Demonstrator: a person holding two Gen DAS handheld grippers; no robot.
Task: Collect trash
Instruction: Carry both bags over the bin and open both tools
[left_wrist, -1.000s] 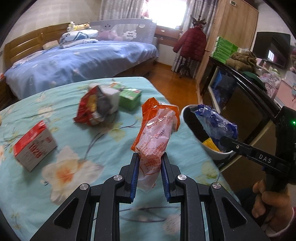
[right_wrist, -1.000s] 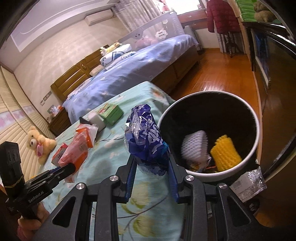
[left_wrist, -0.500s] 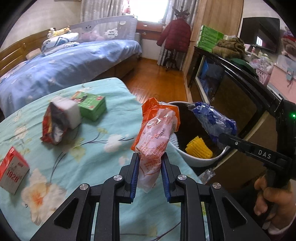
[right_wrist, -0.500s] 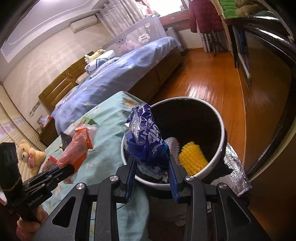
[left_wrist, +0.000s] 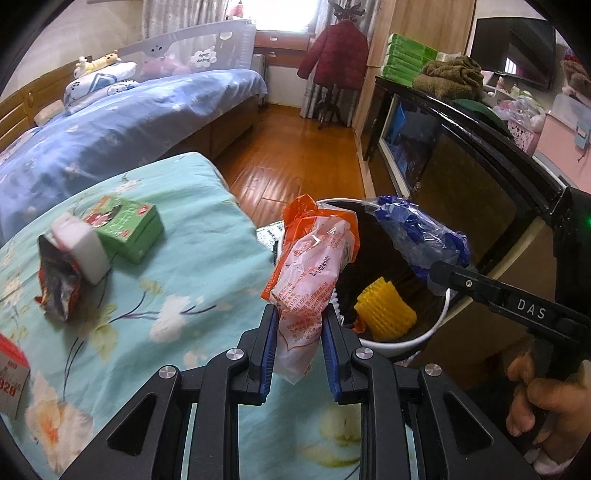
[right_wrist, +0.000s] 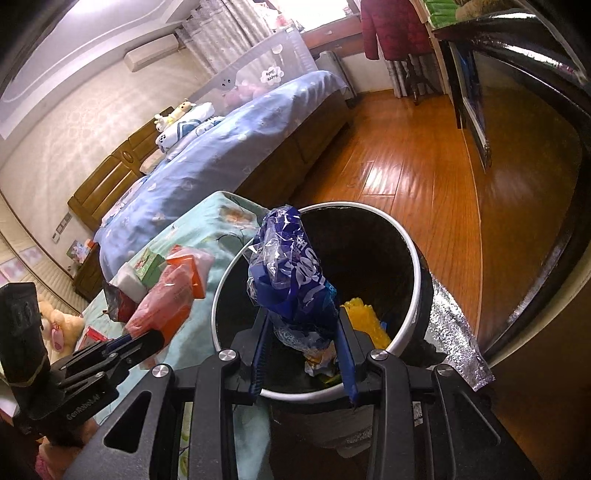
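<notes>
My left gripper (left_wrist: 298, 343) is shut on an orange and white snack wrapper (left_wrist: 312, 266), held near the left rim of the white-rimmed trash bin (left_wrist: 421, 338). My right gripper (right_wrist: 301, 350) is shut on a crumpled blue plastic wrapper (right_wrist: 291, 280), held over the open bin (right_wrist: 415, 258). The bin holds a yellow foam net (right_wrist: 364, 319) and crumpled scraps. The blue wrapper (left_wrist: 417, 232) and the right gripper show in the left wrist view, and the orange wrapper (right_wrist: 173, 288) shows in the right wrist view.
On the teal floral bedspread (left_wrist: 192, 280) lie a green box (left_wrist: 131, 229), a white block (left_wrist: 83, 251), a red crumpled bag (left_wrist: 57, 288) and a red and white carton (left_wrist: 11, 380). A dark cabinet (left_wrist: 461, 173) stands right of the bin. A blue bed (left_wrist: 110, 122) is behind.
Both grippers have moved right, off the bedspread toward the bin. The blue wrapper now hangs over the bin's opening and the orange wrapper has reached its left rim.
</notes>
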